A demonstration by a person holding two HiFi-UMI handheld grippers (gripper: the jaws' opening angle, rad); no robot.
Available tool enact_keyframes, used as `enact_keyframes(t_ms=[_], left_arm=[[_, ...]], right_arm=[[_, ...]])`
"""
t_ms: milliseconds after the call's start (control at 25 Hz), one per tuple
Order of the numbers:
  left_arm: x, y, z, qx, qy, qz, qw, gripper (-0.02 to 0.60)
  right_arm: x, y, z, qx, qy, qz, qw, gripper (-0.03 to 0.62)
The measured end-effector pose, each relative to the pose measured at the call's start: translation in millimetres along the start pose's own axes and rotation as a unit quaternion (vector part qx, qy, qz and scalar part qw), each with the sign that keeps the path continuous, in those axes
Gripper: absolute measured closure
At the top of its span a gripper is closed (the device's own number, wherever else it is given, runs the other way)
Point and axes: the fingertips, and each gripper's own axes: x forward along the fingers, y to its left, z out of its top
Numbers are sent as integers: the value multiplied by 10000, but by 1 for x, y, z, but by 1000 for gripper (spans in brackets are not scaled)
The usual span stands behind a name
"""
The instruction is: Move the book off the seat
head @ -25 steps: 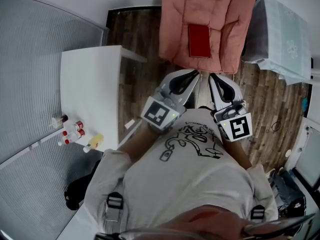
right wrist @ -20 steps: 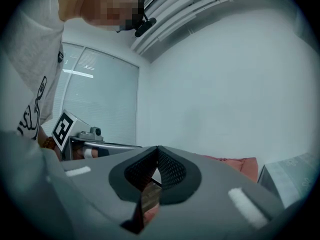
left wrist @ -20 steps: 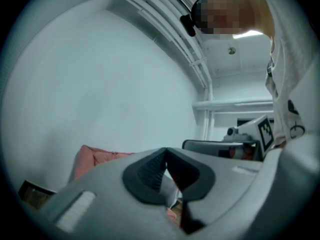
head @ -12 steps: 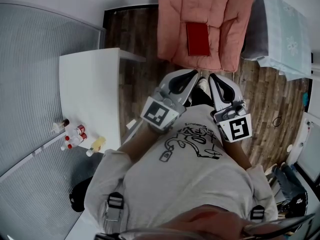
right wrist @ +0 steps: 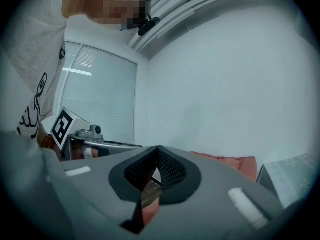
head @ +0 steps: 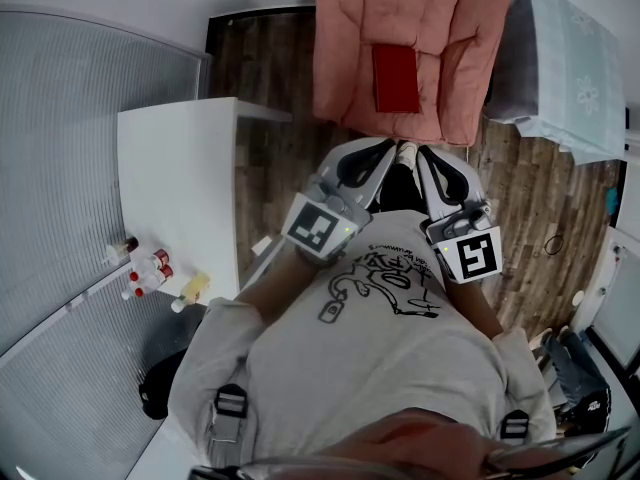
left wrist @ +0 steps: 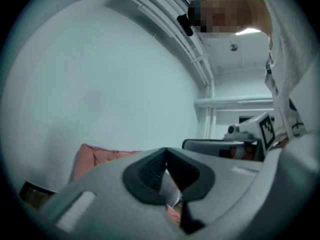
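Your left gripper (head: 386, 152) has its fingers (left wrist: 146, 173) closed tip to tip, and nothing is caught between them. Your right gripper (head: 424, 154) is the same: its fingers (right wrist: 172, 171) meet at the tips and hold nothing. You hold the 2 grippers side by side in front of your chest, and both point toward the pink armchair (head: 345, 63).

The book (head: 396, 78), dark red, lies flat on the armchair's seat cushion, near the middle. It sits ahead of both grippers and well apart from them; neither touches it.

To your left stands a white worktop (head: 175, 178). A small cluster of bottles (head: 146, 268) with red caps sits near its close edge, with a yellowish item just beside them. On your right, just beside the armchair, is a piece of furniture under a pale blue cloth (head: 570, 63). Dark wood floor (head: 270, 63) shows between the worktop and the armchair.
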Motion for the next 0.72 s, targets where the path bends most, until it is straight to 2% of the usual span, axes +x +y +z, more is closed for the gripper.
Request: enact_keyframes(t_ms=[280,720], left_arm=[[33,7,3,19,-2,50,10000,578],[110,20,3,16,77,187,9998,578]], right_arm=[[9,-33,2,10,-26,51,10000,589],[24,-110,6,70,-50,204,9998,589]])
